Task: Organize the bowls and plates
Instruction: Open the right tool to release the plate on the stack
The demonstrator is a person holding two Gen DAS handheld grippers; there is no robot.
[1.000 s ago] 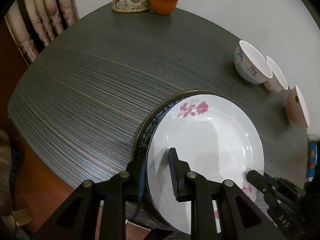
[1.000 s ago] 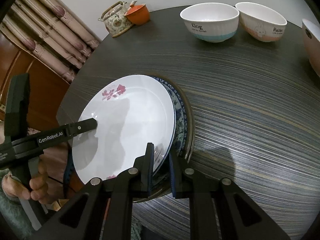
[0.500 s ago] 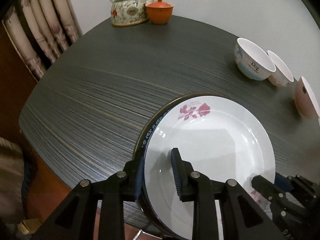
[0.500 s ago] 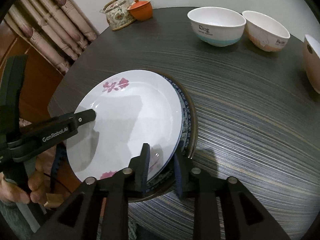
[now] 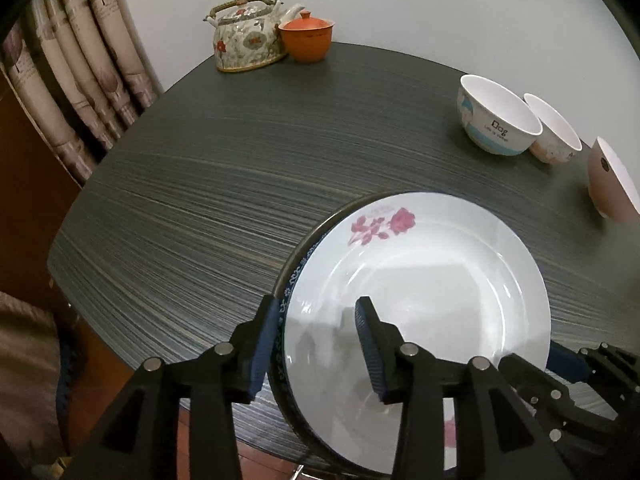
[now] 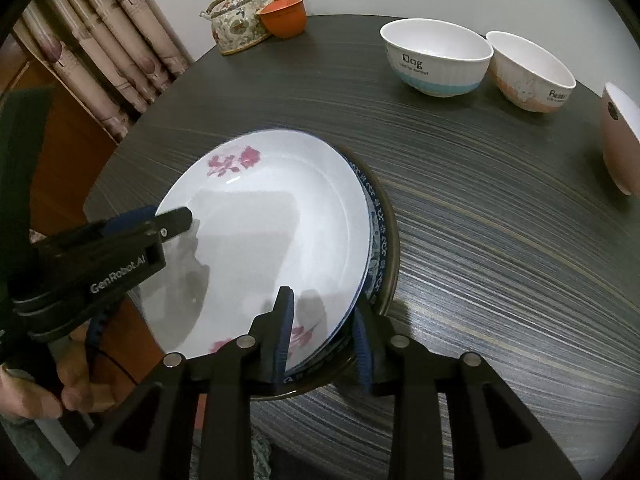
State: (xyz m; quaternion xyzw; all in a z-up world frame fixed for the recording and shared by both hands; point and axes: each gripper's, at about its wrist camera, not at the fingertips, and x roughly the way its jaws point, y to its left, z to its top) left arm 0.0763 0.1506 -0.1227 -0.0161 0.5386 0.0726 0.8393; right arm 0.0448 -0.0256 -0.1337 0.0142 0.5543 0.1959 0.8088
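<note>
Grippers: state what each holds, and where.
Nothing gripped: left gripper and right gripper straddle the white plate at its near rim, jaws opening, pads apparently clear; it lies on the stack.

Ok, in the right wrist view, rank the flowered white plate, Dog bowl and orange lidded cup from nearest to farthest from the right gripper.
1. Flowered white plate: its rim sits between the opening jaws of the right gripper.
2. Dog bowl: far side, to the right.
3. Orange lidded cup: back edge, beside the teapot.

Table (image 5: pixel 220 184) centre bare; bowls (image 6: pixel 436 60) crowd right, teapot (image 5: pixel 248 36) far edge.
</note>
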